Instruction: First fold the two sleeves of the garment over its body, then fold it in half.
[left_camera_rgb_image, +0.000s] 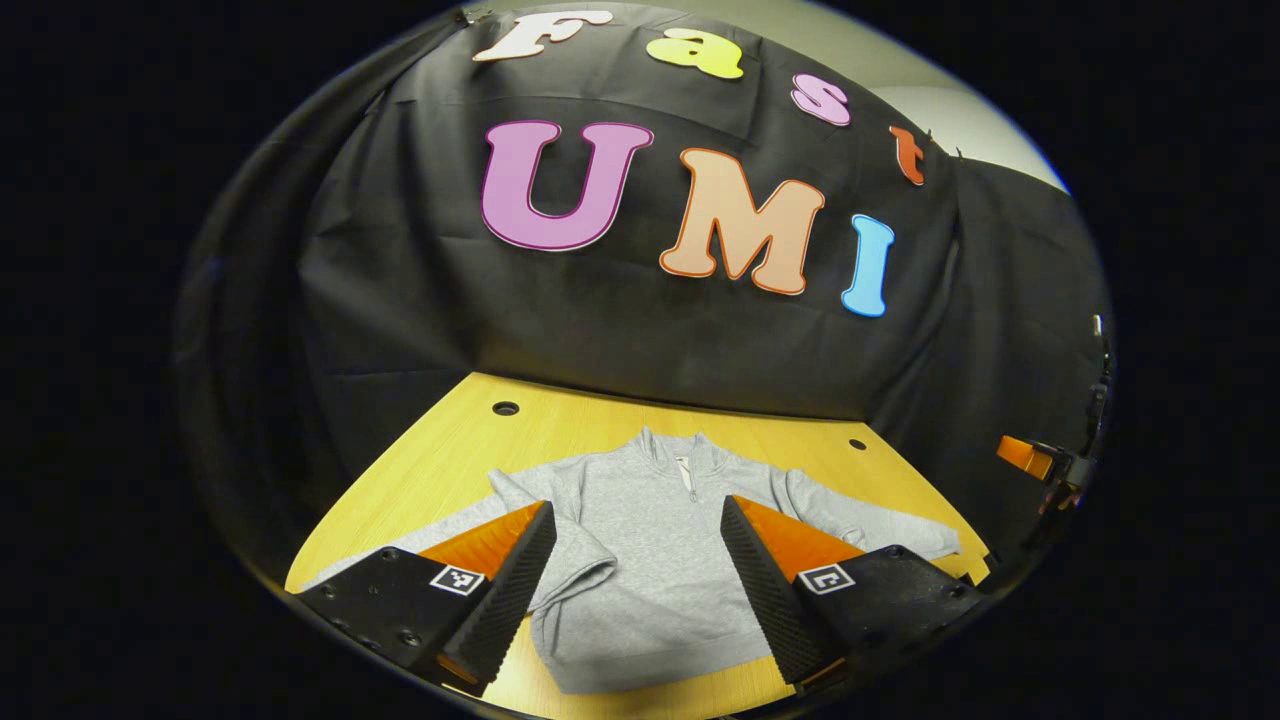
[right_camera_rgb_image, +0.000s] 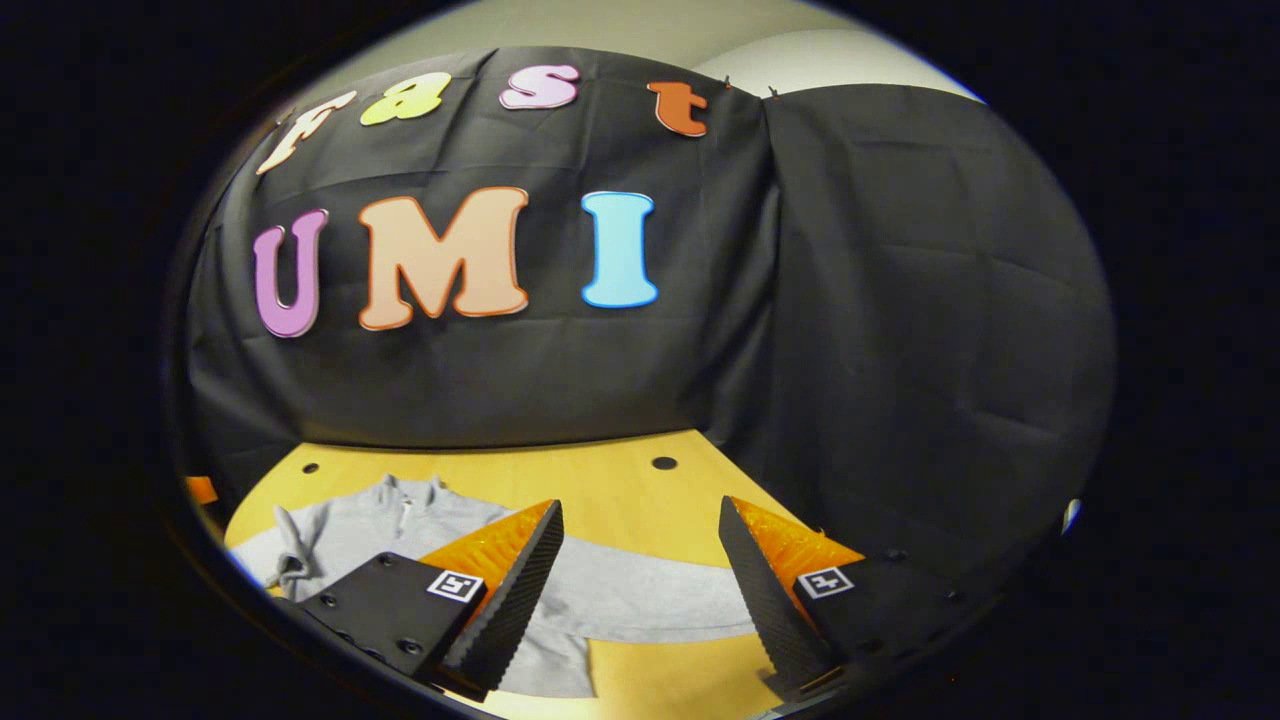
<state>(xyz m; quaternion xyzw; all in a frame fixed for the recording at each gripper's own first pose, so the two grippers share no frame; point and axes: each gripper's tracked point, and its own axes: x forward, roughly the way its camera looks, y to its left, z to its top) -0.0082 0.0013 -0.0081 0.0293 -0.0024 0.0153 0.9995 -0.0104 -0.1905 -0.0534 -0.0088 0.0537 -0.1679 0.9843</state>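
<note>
Grey zip-neck sweatshirt (left_camera_rgb_image: 650, 560) laid flat, front up, on yellow wooden table (left_camera_rgb_image: 450, 440), collar (left_camera_rgb_image: 680, 450) toward 12 o'clock and hem toward 6 o'clock in the left gripper view. Left sleeve (left_camera_rgb_image: 470, 515) stretched out toward 9 o'clock, partly hidden behind the gripper finger; right sleeve (left_camera_rgb_image: 870, 525) stretched toward 3 o'clock, cuff near the table edge. Neither sleeve yet folded over the body; task judged at its start.

Left gripper (left_camera_rgb_image: 638, 560) released, jaws spread wide, held above the sweatshirt body, grasping nothing. Right gripper (right_camera_rgb_image: 640, 575) likewise released, jaws wide, poised over the right sleeve (right_camera_rgb_image: 650, 600), which crosses from 9 o'clock toward 3 o'clock between the fingers in the right gripper view; contact with the cloth not discernible.

Handling, as judgement: fleece knit, soft and limp, light, no stiffness to hold shape; likely to drape, bunch and drag on the table when lifted at one point. Not fragile, not slippery; ribbed finger faces expected to bite well. Best hold judged at each cuff or just short of it, pinching the full thickness of the sleeve, then lifting clear enough to carry it across the chest without pulling the body askew. For the final fold, hem corners toward 6 o'clock judged the natural hold, one per gripper.
</note>
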